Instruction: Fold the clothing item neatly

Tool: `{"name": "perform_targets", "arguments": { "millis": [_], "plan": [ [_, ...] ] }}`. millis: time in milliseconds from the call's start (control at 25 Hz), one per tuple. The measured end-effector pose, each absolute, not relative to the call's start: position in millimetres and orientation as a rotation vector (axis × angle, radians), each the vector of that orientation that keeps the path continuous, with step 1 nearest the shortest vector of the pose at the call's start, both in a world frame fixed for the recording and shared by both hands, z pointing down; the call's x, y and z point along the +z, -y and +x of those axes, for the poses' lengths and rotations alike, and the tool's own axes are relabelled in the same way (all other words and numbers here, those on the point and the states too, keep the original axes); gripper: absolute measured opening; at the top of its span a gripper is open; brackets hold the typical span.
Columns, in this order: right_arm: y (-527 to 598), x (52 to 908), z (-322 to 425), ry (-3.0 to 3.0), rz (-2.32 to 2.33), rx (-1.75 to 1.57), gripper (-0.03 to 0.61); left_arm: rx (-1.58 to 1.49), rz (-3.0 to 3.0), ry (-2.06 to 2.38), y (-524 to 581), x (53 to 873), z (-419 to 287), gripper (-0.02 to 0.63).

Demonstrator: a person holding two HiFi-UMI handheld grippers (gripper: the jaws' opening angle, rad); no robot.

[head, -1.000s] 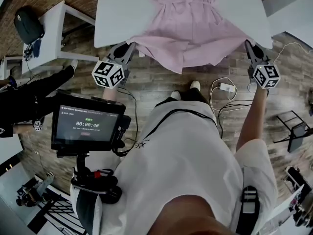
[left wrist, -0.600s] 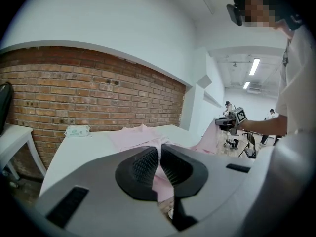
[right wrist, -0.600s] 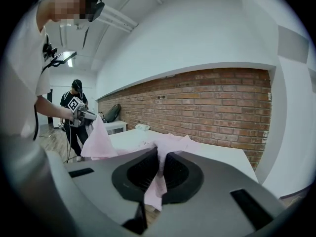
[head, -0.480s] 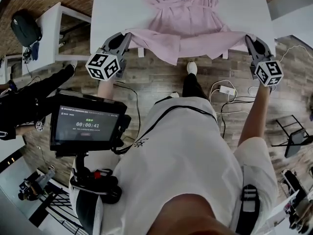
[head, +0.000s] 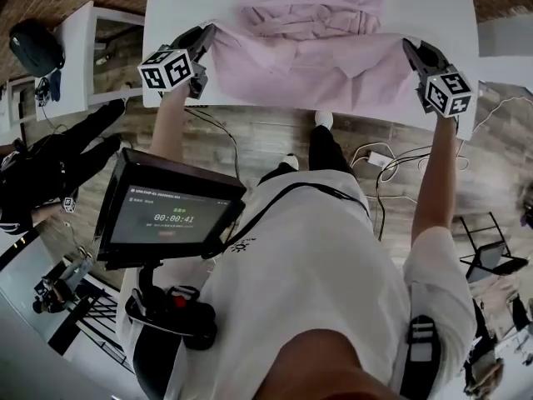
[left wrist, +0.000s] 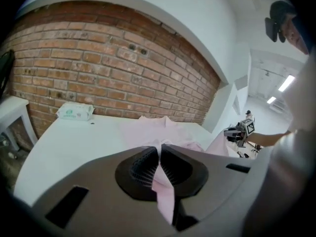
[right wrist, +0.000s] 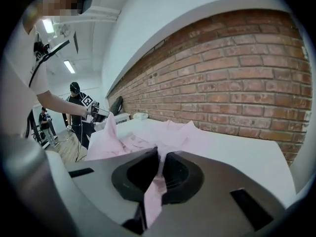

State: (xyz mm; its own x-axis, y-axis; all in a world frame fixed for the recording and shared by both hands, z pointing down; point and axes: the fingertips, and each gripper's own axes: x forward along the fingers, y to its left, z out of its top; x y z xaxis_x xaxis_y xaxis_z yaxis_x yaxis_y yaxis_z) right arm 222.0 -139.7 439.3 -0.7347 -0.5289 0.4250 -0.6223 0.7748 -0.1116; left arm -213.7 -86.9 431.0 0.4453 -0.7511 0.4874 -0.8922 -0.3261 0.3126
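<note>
The soft pink piece of clothing (head: 308, 52) lies on the white desk (head: 179, 7). The left claw (head: 206, 33) and right claw (head: 410, 47) each pinch one bottom corner tight. This holds the edge wide, so it can fold flat.

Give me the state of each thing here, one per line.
Left gripper, fingers shut on a corner of the pink garment.
Right gripper, fingers shut on the other corner.
Pink garment, spread on the table, near edge stretched between the grippers.
Screen, on, showing a timer.

L gripper (head: 206, 36) & R gripper (head: 410, 48) moved fwd; pink garment (head: 308, 61) hem now over table (head: 179, 7).
</note>
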Motion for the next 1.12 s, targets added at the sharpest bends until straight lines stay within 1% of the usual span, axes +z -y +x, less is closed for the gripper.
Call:
{"name": "perform_targets", "arguments": {
  "millis": [160, 400, 520, 680, 720, 840, 920, 960, 1000, 1040, 1120],
  "plan": [
    [179, 486, 203, 2.558, 0.778, 0.451, 0.011, 0.412, 2.019, 1.393, 119, 485, -236, 0.012],
    [217, 540, 194, 2.481, 0.665, 0.489, 0.012, 0.577, 1.969, 1.394, 153, 543, -239, 0.012],
    [218, 551, 190, 2.443, 0.629, 0.482, 0.012, 0.646, 1.953, 1.384, 153, 560, -243, 0.012],
    [211, 555, 192, 2.414, 0.581, 0.486, 0.015, 0.66, 1.966, 1.347, 152, 563, -234, 0.017],
    [209, 557, 192, 2.408, 0.573, 0.492, 0.03, 0.661, 1.972, 1.325, 151, 564, -231, 0.048],
    [204, 567, 186, 2.371, 0.527, 0.517, 0.105, 0.636, 1.979, 1.26, 151, 568, -228, 0.132],
    [201, 575, 181, 2.336, 0.493, 0.55, 0.195, 0.61, 1.997, 1.189, 155, 569, -224, 0.219],
    [200, 577, 181, 2.323, 0.483, 0.572, 0.221, 0.602, 2.007, 1.144, 157, 569, -219, 0.28],
    [199, 577, 183, 2.315, 0.48, 0.601, 0.231, 0.594, 2.012, 1.099, 158, 569, -215, 0.33],
    [200, 577, 187, 2.315, 0.484, 0.645, 0.237, 0.583, 2.011, 1.059, 158, 570, -210, 0.352],
    [202, 574, 192, 2.328, 0.499, 0.799, 0.265, 0.535, 1.991, 0.993, 158, 572, -209, 0.357]
  ]
}}
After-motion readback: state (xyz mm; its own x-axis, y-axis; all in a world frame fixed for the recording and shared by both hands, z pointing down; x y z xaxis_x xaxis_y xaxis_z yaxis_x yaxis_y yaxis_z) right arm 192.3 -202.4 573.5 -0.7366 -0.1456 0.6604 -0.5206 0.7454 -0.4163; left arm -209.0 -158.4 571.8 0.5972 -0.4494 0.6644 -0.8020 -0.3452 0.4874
